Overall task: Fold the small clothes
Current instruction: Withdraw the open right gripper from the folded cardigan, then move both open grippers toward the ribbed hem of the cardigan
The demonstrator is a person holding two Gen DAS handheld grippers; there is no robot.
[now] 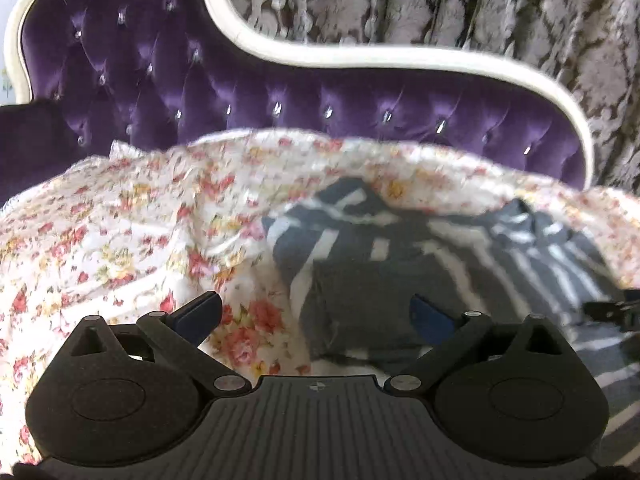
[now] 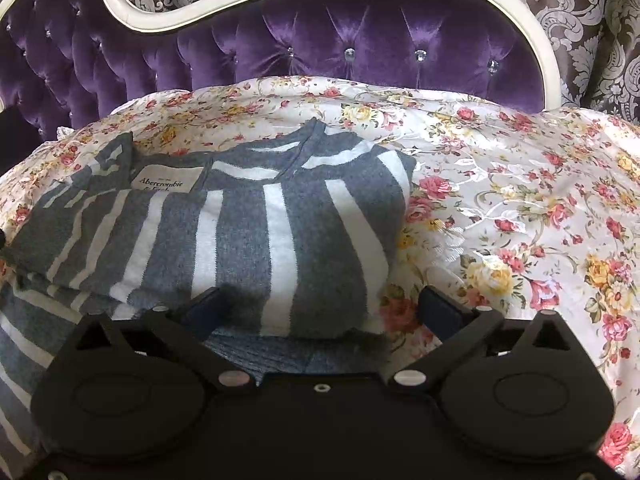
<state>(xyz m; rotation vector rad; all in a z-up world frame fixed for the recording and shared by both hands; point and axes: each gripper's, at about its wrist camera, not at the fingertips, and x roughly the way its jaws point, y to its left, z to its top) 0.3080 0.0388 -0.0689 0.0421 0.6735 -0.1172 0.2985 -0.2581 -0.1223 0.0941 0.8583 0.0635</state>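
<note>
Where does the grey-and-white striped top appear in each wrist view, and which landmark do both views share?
Left wrist view: the striped top lies right of centre on the floral cover, blurred, running to the right edge.
Right wrist view: the striped top lies left of centre, folded, its neck label facing up.
Shared landmark: the purple tufted headboard with its cream frame, behind the cover.

Motion blur smears the left wrist view, the striped sweater (image 2: 224, 232) runs off the picture's left edge, and its label's (image 2: 168, 184) second line is half covered.
</note>
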